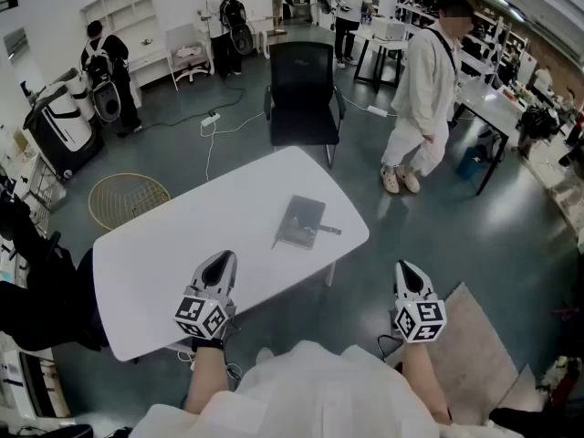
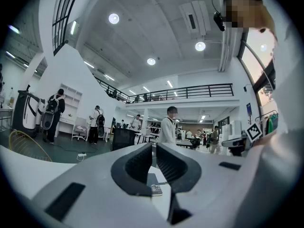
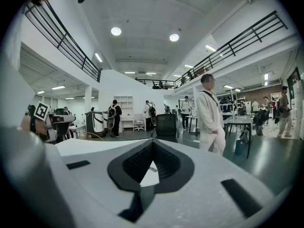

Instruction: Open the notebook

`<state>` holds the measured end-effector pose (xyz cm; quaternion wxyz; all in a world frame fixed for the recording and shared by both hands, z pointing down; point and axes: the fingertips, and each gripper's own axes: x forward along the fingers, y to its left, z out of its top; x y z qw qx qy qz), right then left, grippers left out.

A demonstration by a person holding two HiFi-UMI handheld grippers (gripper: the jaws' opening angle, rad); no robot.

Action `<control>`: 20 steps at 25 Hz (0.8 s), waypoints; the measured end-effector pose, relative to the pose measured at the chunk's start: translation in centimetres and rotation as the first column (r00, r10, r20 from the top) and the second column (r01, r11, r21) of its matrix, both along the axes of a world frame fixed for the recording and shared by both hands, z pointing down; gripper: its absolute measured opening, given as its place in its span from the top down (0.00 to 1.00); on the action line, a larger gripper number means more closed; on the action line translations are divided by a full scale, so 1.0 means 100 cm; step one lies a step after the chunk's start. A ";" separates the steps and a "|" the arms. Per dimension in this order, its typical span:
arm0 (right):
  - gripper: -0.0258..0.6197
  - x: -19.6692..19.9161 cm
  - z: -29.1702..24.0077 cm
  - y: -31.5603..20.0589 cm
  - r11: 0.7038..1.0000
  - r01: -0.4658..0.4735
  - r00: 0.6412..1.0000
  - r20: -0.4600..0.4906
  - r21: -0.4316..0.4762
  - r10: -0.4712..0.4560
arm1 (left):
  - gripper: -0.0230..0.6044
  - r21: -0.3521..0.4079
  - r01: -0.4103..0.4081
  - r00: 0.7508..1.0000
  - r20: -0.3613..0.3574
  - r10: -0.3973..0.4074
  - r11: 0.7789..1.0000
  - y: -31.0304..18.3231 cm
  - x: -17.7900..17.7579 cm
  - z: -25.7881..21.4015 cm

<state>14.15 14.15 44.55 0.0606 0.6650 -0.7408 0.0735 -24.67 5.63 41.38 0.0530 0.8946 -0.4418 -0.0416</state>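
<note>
A closed grey notebook lies on the white table, near its far right corner, with a pen resting at its right edge. My left gripper hovers over the table's near edge, short of the notebook and to its left, jaws shut and empty. In the left gripper view the notebook shows low between the shut jaws of the left gripper. My right gripper hangs off the table's right side over the floor, its tips together and nothing held. The right gripper view shows the right gripper with the tips touching.
A black office chair stands behind the table's far end. A person in white walks at the right. A gold wire basket lies on the floor at the left, a rug at the near right.
</note>
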 end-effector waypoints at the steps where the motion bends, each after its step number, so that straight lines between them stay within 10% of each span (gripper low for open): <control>1: 0.96 0.000 0.000 -0.001 1.000 0.000 1.000 0.001 -0.001 0.000 | 0.92 0.000 -0.001 1.000 0.000 0.001 1.000 -0.001 0.001 -0.001; 20: 0.95 0.023 0.001 -0.006 0.998 0.015 0.998 0.058 0.056 -0.018 | 0.92 -0.009 -0.032 0.999 -0.003 0.032 0.999 -0.018 0.041 0.010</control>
